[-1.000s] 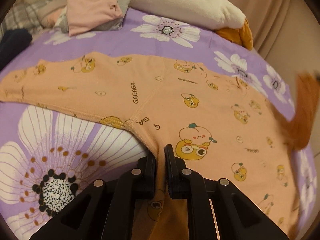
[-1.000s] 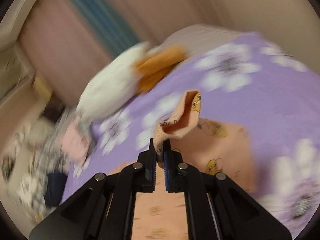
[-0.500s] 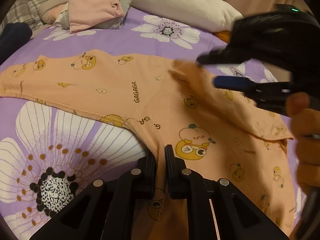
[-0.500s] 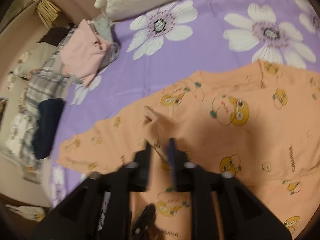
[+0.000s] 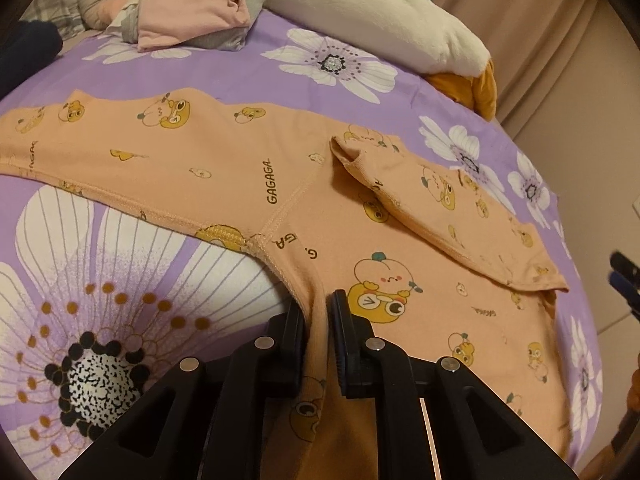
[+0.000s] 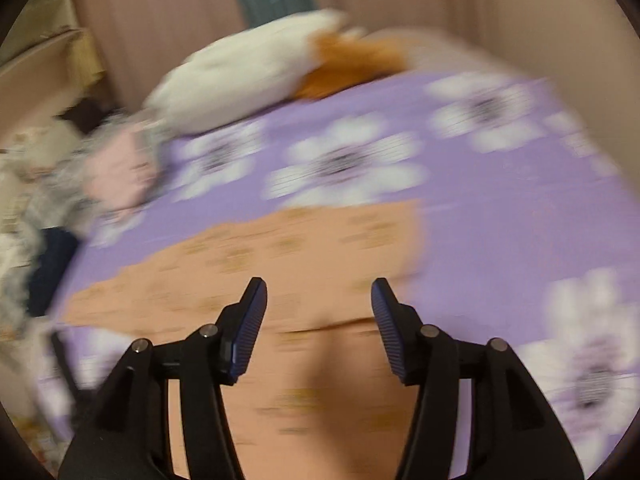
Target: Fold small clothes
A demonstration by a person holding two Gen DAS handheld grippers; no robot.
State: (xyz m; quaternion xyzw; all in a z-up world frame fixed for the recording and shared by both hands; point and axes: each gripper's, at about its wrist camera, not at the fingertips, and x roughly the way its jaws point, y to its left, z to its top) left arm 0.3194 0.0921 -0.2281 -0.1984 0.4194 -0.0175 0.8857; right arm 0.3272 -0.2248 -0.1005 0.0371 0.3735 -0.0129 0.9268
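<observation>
We are clamping the left hand-held gripper (image 5: 316, 312) on the side edge of the peach top (image 5: 248, 184), which is lying flat on the purple bed (image 5: 248, 76). One sleeve (image 5: 432, 208) is lying folded across the top at two o'clock. Our right hand-held gripper (image 6: 319, 292) is opening, nothing between its jaws.
</observation>
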